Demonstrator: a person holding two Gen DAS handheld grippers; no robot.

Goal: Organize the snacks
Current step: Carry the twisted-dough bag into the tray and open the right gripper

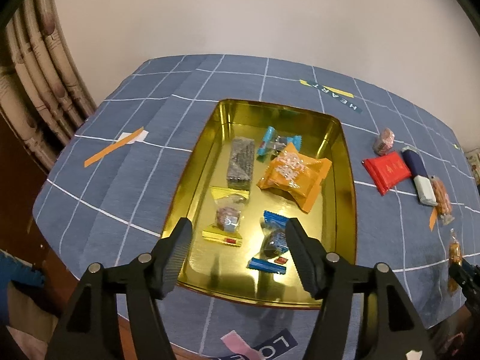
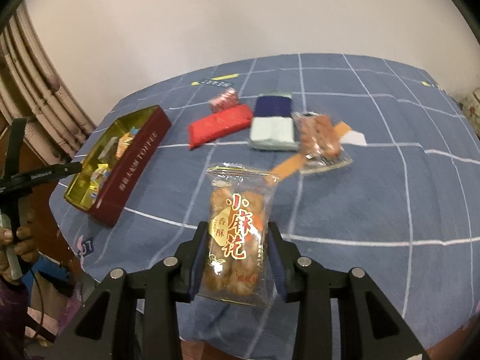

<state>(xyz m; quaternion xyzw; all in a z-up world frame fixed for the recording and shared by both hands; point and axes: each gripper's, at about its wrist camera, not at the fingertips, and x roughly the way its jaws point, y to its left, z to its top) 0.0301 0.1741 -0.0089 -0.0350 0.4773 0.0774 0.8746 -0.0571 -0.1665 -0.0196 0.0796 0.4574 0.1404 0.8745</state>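
Work is partly done. The gold-lined tin [image 1: 345,162] already holds six wrapped snacks, among them an orange packet [image 1: 295,174], a dark bar [image 1: 240,162] and a blue-wrapped sweet [image 1: 274,240] at its near end.

The left gripper [image 1: 238,234] hangs over the tin's near end with its jaws spread and nothing between them; the blue-wrapped sweet lies loose on the tin floor just by the right finger.

The right gripper [image 2: 237,252] pinches a clear packet of fried twists [image 2: 237,228], held above the blue checked cloth [image 2: 375,210], to the right of the tin and not yet over it.

Left to do, by my judgement: that packet, plus four items on the cloth far right of the tin: a red packet [image 2: 220,124], a small pinkish sweet [image 2: 225,99], a navy-and-pale-green pack [image 2: 273,123] and a clear packet of brown sticks [image 2: 319,138].

Obstructions: none on the cloth between the held packet and the tin. The left gripper sits over the tin's near end and may crowd the drop.
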